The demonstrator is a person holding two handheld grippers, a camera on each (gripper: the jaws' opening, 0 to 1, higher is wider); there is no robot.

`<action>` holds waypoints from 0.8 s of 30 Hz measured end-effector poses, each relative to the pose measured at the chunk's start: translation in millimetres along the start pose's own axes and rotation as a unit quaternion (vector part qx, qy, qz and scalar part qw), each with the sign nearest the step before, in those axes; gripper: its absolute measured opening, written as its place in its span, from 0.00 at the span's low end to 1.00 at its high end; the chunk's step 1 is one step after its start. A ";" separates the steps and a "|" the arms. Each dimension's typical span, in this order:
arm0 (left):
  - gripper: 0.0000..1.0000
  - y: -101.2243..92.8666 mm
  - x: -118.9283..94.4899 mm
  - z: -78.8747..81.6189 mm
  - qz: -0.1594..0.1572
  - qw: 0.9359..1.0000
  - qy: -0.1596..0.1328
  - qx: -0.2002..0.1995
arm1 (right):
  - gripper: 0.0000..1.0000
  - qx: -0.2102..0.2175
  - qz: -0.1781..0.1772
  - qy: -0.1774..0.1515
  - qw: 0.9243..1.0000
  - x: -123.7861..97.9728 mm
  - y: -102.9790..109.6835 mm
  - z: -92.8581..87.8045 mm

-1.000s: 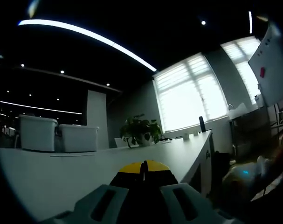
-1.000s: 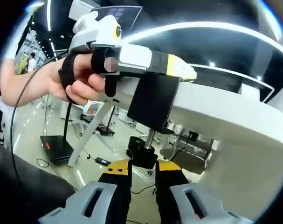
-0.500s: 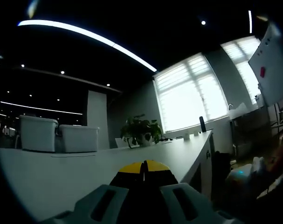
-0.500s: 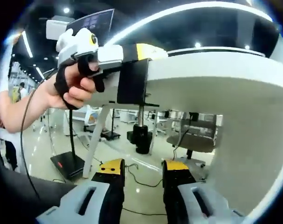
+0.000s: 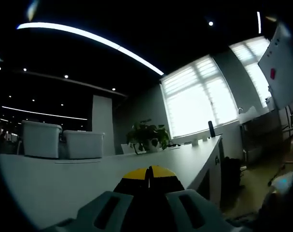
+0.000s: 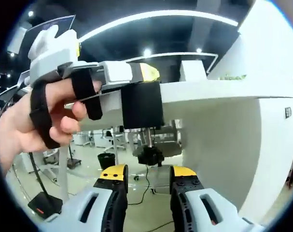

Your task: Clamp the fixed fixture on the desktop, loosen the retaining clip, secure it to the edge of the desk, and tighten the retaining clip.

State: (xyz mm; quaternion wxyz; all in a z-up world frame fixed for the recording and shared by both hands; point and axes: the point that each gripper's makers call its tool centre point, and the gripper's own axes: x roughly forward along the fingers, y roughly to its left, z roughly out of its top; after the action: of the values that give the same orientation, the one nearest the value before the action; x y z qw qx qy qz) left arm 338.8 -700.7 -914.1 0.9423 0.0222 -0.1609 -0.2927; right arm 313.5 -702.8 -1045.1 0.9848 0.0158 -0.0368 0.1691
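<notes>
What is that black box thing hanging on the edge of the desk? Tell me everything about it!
The black clamp is a dark, boxy block on the edge of the white desk. A screw rod runs down from it to a black knob under the desk. The left gripper, with yellow tips, reaches it from the left. The right gripper waits open below the knob.

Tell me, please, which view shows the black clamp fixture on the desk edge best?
The right gripper view: the black clamp fixture sits on the desk edge, its screw knob hanging below. In the left gripper view, that gripper's shut jaws hide it.
</notes>
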 end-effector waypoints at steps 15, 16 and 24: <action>0.01 -0.9 2.1 -0.4 -0.007 1.000 0.001 0.001 | 0.30 -0.013 -0.014 -0.005 1.000 23.0 5.1 -4.5; 0.01 -0.8 2.3 -0.5 -0.007 1.000 0.002 0.001 | 0.28 -0.015 -0.017 -0.007 1.000 23.8 3.0 -4.0; 0.01 -0.6 2.5 0.4 -0.006 1.000 0.000 0.002 | 0.25 -0.022 -0.001 -0.012 1.000 25.6 -1.4 -4.3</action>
State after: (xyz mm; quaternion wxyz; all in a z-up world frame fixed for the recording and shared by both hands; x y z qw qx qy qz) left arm 340.3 -702.6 -913.1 0.9404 0.0252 -0.1617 -0.2982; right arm 338.4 -695.4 -1047.4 0.9845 -0.0038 -0.0519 0.1675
